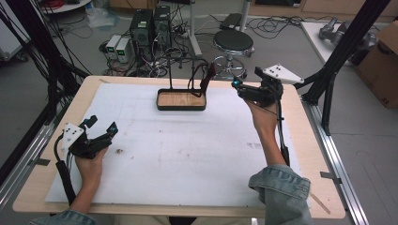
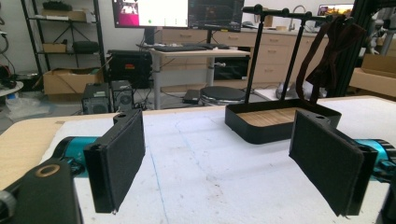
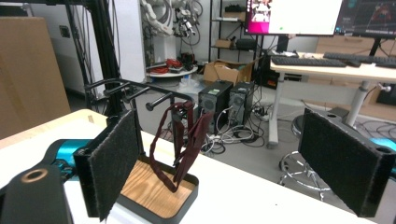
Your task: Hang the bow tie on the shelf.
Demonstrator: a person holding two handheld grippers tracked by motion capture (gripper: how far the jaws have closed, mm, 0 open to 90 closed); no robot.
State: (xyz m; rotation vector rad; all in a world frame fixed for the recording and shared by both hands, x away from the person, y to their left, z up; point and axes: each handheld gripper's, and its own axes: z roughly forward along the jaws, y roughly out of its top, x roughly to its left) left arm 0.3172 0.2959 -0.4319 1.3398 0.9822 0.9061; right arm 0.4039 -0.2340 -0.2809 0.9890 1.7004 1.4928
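A black stand with a wooden-floored tray sits at the far middle of the table. A dark red strap hangs from its top bar and droops toward the tray's right end. My right gripper is raised to the right of the stand, jaws open and empty. In the right gripper view the strap hangs over the tray, beyond the open gripper. My left gripper rests low at the left of the table, open and empty. Its own view shows the gripper, the tray and the strap farther off.
A white mat covers most of the wooden table. Beyond the far edge stand a round stool and computer towers with cables. Black frame posts rise at the right, with a cardboard box past them.
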